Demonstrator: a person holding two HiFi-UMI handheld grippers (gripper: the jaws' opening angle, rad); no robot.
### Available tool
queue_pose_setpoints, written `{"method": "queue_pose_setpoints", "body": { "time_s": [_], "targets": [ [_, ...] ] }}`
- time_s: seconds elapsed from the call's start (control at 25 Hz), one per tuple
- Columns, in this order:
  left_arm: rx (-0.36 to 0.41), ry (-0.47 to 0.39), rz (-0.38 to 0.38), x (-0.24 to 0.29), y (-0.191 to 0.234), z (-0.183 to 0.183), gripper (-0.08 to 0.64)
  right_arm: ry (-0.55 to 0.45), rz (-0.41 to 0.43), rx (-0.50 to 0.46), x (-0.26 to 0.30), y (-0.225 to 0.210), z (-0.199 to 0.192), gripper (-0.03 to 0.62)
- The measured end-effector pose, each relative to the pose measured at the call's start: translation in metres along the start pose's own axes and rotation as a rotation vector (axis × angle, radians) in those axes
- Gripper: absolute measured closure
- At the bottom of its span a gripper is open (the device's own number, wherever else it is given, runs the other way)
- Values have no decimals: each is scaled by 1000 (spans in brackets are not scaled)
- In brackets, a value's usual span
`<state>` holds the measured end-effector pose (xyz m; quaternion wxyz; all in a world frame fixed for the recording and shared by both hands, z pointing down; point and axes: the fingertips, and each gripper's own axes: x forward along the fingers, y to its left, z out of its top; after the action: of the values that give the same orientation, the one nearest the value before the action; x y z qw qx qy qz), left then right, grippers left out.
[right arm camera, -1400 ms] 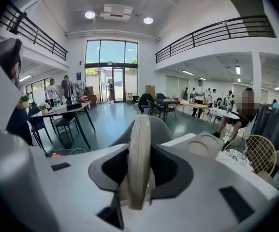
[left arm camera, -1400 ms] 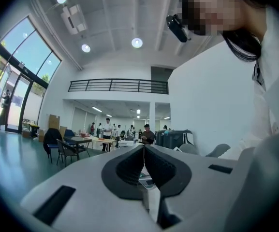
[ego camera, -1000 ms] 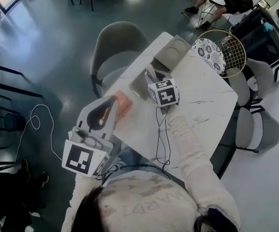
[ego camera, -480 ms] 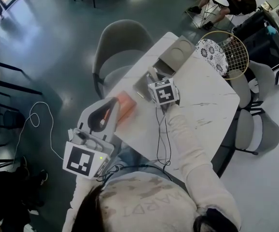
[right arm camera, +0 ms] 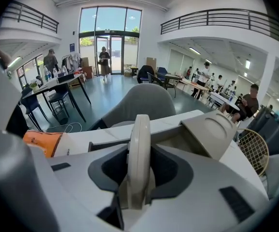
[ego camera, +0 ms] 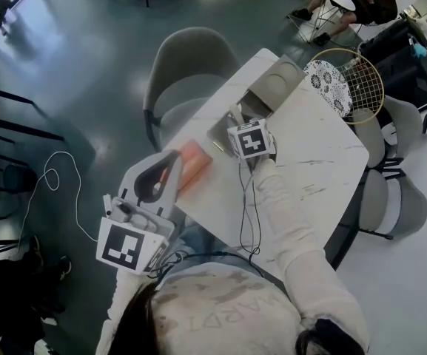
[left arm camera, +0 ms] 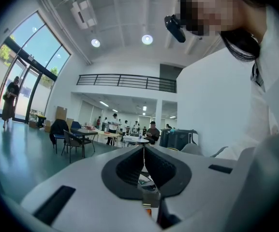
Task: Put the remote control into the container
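Observation:
A slim beige remote control (right arm camera: 140,149) stands on edge between the pads of my right gripper (right arm camera: 140,178), which is shut on it. In the head view, the remote control (ego camera: 235,115) sticks out past the right gripper (ego camera: 239,124) over the grey container (ego camera: 219,133), whose lid (ego camera: 276,83) lies open behind it. The right gripper view shows the container (right arm camera: 170,138) just beyond the jaws. My left gripper (ego camera: 173,160) hangs near the table's left edge; its pads meet with nothing between them (left arm camera: 143,151).
An orange object (ego camera: 192,161) lies at the white marble table's (ego camera: 317,154) left edge. A racket (ego camera: 357,80) and a patterned disc (ego camera: 325,83) sit at the far right corner. Grey chairs (ego camera: 187,65) ring the table. A cable (ego camera: 50,183) lies on the floor.
The head view has shifted a little. Both grippers keep their places, and the right one still holds the remote over the container.

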<state>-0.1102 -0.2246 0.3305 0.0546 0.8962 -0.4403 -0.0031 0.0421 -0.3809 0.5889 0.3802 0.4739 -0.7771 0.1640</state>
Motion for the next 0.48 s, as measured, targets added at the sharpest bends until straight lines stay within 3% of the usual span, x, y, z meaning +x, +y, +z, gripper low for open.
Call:
{"method": "queue_pose_setpoints", "body": {
  "time_s": [0.28,0.48],
  "targets": [
    [-10,6,6,2,5,-4,545,58,0,4,6,-1,-6,473],
    [-13,5,8,4,9,-4,545,98,-12,68,9,-3,-10,474]
  ]
}}
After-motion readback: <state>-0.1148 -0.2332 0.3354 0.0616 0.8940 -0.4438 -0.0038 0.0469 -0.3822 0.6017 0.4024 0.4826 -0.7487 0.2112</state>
